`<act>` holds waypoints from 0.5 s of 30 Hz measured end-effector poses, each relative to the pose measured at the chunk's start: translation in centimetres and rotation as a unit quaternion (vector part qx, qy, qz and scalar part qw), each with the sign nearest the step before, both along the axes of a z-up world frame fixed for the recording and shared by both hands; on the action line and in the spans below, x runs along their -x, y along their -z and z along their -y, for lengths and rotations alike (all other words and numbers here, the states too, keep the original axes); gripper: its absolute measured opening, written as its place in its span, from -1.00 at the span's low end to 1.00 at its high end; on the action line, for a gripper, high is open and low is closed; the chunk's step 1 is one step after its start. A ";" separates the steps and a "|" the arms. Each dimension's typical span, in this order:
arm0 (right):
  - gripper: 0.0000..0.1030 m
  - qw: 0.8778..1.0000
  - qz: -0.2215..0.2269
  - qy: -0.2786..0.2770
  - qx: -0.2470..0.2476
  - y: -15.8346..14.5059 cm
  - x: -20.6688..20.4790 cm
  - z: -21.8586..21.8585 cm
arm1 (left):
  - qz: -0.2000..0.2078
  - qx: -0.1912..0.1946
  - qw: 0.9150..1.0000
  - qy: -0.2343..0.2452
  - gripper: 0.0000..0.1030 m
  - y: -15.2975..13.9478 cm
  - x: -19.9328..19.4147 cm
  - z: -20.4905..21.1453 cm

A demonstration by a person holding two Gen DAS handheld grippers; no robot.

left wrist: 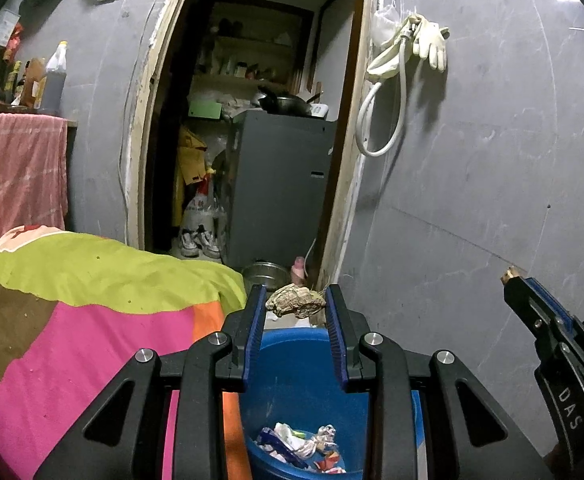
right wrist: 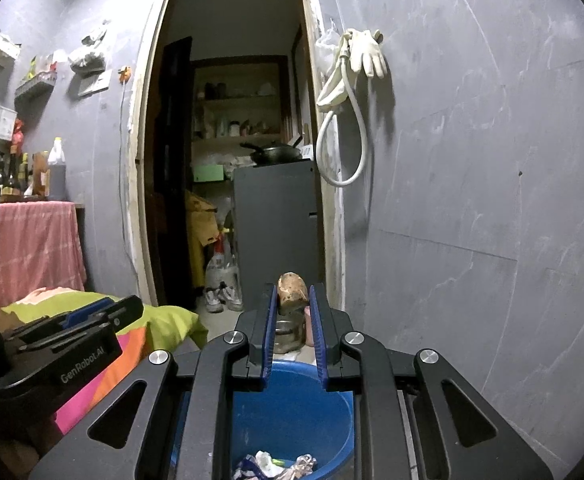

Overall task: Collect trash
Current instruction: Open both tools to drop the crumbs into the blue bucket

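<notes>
Crumpled brown scrap [left wrist: 295, 301] pinched between left gripper [left wrist: 295, 312] fingers, above blue bucket [left wrist: 292, 360]. Second brown lump [right wrist: 292, 287] clamped in right gripper [right wrist: 292, 300], also over bucket [right wrist: 292, 392]. Wrappers [left wrist: 303, 446] already at the bottom. Left to do: drop both in. Possibly more trash elsewhere; none visible on bright bedspread [left wrist: 92, 300].
</notes>
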State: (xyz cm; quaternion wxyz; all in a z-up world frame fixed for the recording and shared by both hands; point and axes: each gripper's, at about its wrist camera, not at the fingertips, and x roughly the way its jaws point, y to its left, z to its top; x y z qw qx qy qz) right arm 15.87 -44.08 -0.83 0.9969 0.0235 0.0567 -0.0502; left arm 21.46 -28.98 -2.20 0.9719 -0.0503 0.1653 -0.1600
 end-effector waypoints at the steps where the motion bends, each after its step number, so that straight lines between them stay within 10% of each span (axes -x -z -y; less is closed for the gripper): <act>1: -0.72 1.000 0.000 0.000 0.000 0.0 0.0 0.0 | -0.002 0.000 1.000 0.000 -0.50 0.1 0.0 0.0; 15: -0.71 1.000 -0.025 -0.007 -0.013 0.7 -1.3 0.3 | -0.030 -0.007 1.000 0.005 -0.50 1.3 -1.2 0.3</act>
